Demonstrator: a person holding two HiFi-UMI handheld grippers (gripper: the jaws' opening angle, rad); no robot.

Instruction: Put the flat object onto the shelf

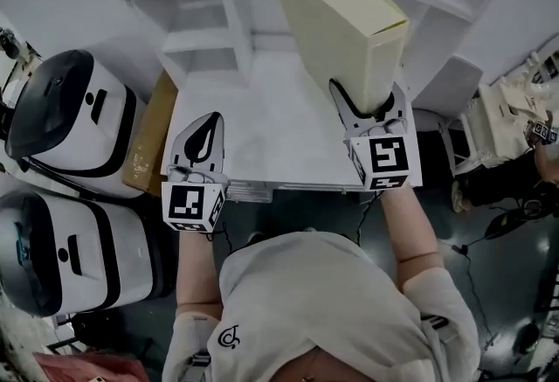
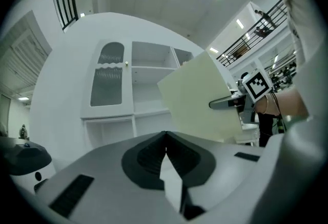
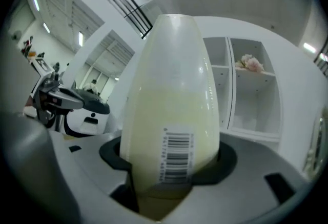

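Observation:
A pale yellow flat box (image 1: 345, 22) stands on edge in the air over the white table (image 1: 262, 144), with my right gripper (image 1: 371, 114) shut on its near end. In the right gripper view the box (image 3: 171, 110) fills the middle, a barcode label facing me, with the jaws closed on its two sides. My left gripper (image 1: 203, 144) is at the table's left front, jaws together and nothing between them. In the left gripper view my left gripper (image 2: 165, 138) points at the white shelf unit (image 2: 148, 84), with the box (image 2: 197, 100) to the right.
The white shelf unit (image 1: 218, 13) with open compartments stands at the far side of the table. Two white-and-black machines (image 1: 70, 118) sit at the left, beside a brown carton (image 1: 148, 140). A compartment in the right gripper view holds a pale flower-like thing (image 3: 249, 63).

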